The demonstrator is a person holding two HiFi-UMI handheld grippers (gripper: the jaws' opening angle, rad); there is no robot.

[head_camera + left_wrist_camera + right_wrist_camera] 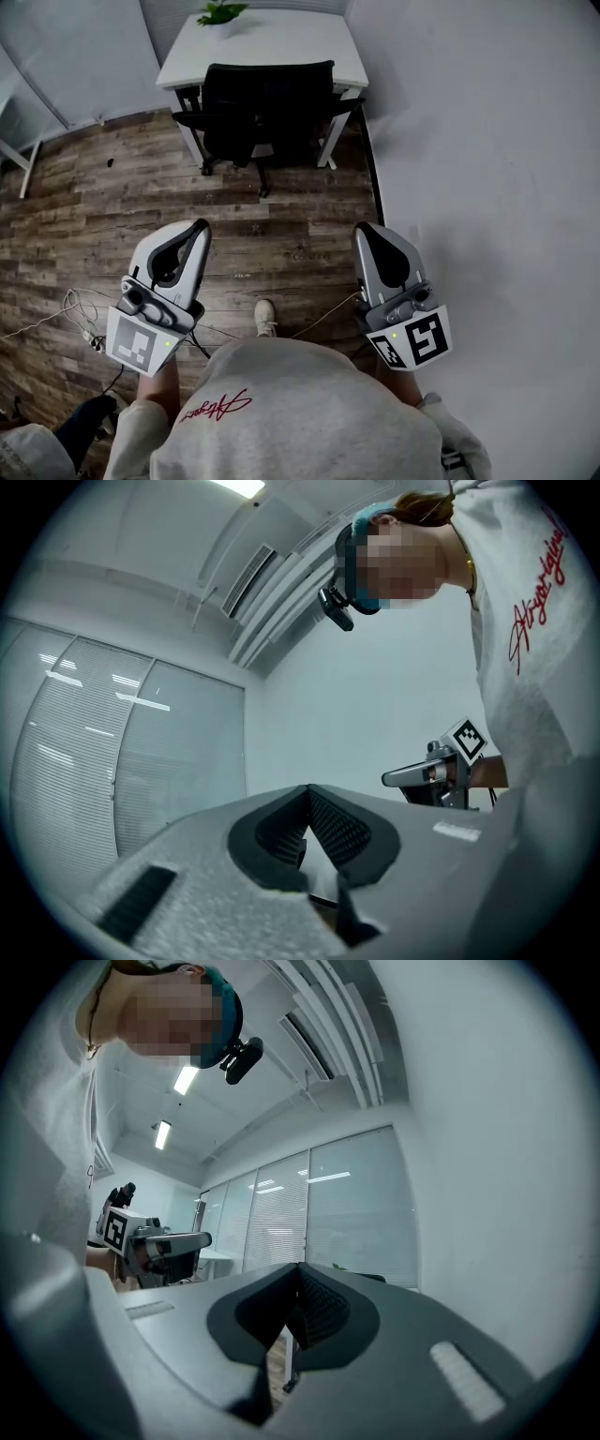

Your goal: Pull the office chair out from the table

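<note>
**Both tongs closed and empty, chair tucked under the table across the room**

The black office chair point(267, 103) is sitting pushed in at a white rectangular table point(281, 47). Its broad, dark backrest is facing the person, its curved armrests are reaching in under the tabletop, and the spokes of its base are spreading over the floor below. A small leafy green plant point(221, 13) is resting at the table's far edge. The table's slim white legs are standing on a floor point(112, 206) of wood-grain planks, brown and streaky, which is meeting a smooth pale wall point(487, 141) on the right.

The person, in a soft light-grey sweatshirt point(300, 412) with red script lettering, is standing well apart from the chair and holding one tool in each hand. The left gripper point(200, 228) and the right gripper point(364, 231) are both pointing towards the chair. Each has a rounded grey plastic shell with black ribbed pads. Each gripper's own view is showing its pads pressed together at the tip, with nothing between them. A pale shoe point(265, 317) is showing between the two tools, and thin cables point(75, 314) are lying loose on the planks at the left.
</note>
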